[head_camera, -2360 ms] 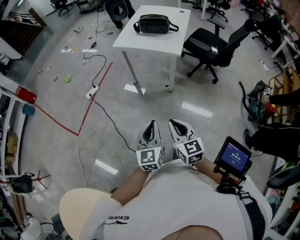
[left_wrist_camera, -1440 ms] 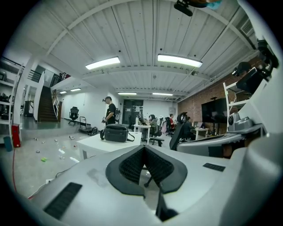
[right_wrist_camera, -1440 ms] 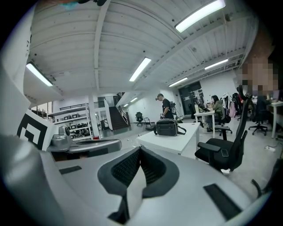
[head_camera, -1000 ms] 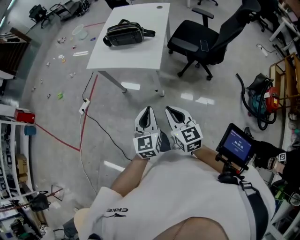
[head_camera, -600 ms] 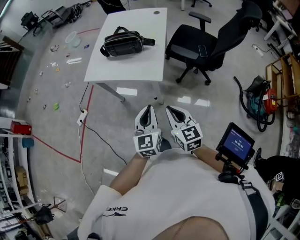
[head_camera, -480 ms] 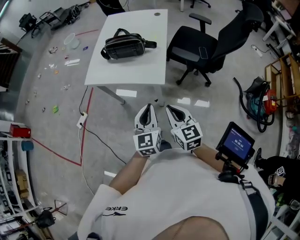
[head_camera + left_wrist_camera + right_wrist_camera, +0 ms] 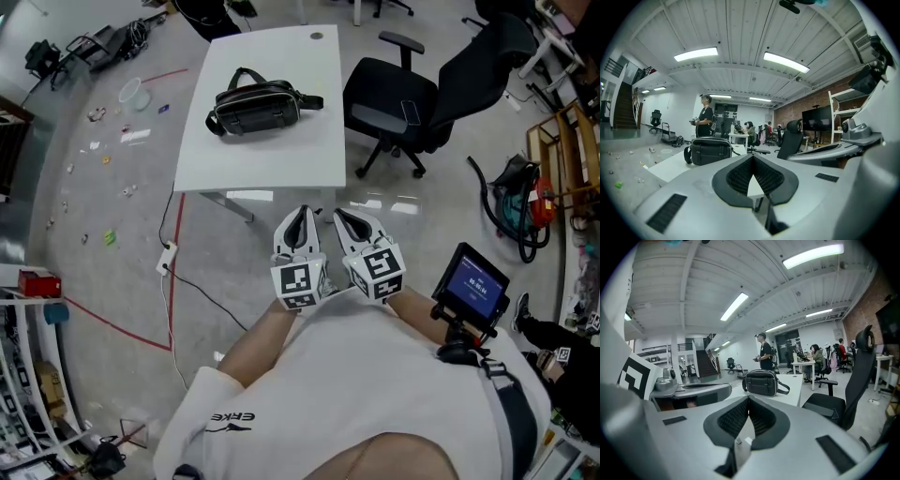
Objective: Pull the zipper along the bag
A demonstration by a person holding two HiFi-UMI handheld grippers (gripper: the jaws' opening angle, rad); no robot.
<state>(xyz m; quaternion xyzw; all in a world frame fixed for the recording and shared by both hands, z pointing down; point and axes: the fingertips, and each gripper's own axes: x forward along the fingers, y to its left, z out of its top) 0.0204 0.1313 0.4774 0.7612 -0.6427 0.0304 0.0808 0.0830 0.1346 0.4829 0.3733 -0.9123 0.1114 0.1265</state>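
A black bag (image 7: 263,106) with a carry strap lies on a white table (image 7: 281,155) ahead of me; its zipper is too small to make out. Both grippers hang in the air short of the table's near edge, side by side and well apart from the bag. My left gripper (image 7: 301,215) is shut with nothing between its jaws, and so is my right gripper (image 7: 341,217). In the left gripper view the bag (image 7: 711,151) sits beyond the closed jaw tips (image 7: 752,158). In the right gripper view the bag (image 7: 762,383) stands past the closed tips (image 7: 748,400).
A black office chair (image 7: 412,94) stands right of the table. A cable (image 7: 178,272) and a red tape line (image 7: 122,323) cross the floor at left. A person (image 7: 704,121) stands beyond the table. A small screen (image 7: 472,303) is mounted by my right arm.
The table and the bag have come nearer and lower in the head view as I walk toward them. Both grippers stay shut and side by side.
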